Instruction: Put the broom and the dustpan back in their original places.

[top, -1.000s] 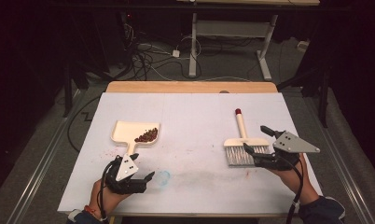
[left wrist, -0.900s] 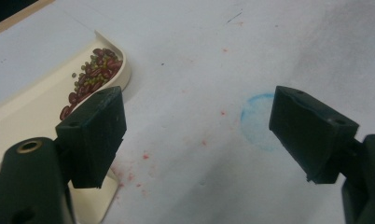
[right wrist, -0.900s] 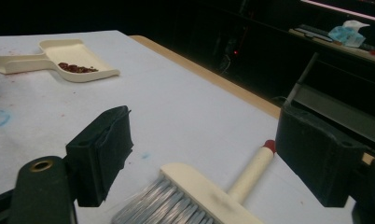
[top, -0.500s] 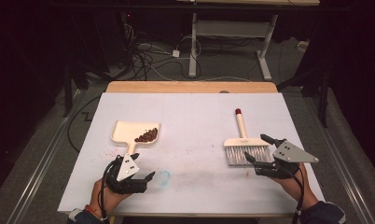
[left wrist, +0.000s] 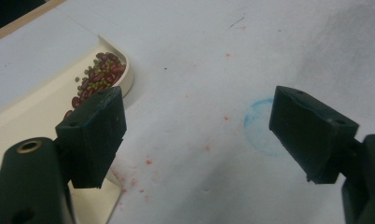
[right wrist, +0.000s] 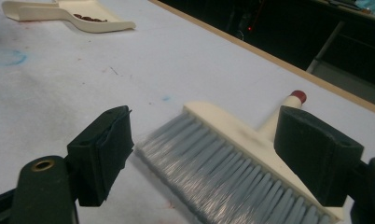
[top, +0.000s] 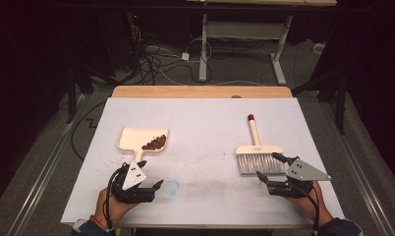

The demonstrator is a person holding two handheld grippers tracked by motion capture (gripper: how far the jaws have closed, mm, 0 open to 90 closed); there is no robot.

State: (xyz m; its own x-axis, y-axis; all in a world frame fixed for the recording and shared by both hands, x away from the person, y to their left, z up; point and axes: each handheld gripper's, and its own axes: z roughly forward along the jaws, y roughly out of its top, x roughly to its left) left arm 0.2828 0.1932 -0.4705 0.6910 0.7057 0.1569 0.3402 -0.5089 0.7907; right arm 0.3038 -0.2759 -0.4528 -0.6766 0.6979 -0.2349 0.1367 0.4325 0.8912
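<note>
Hovering right gripper [top: 273, 173] wide open, empty, near brush [top: 259, 153] bristles; aiming for handle beyond head. Keeping left gripper [top: 152, 176] open, empty, near dustpan [top: 132, 136] holding beans [top: 154, 143] at left

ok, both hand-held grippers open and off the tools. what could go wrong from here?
1. The dustpan holds loose beans near its open lip. The left hand-held gripper sits by the handle; a bump or tilt could spill them.
2. The right hand-held gripper faces the brush from its bristles, not the handle, so closing here would likely pinch soft bristles and slip.
</note>
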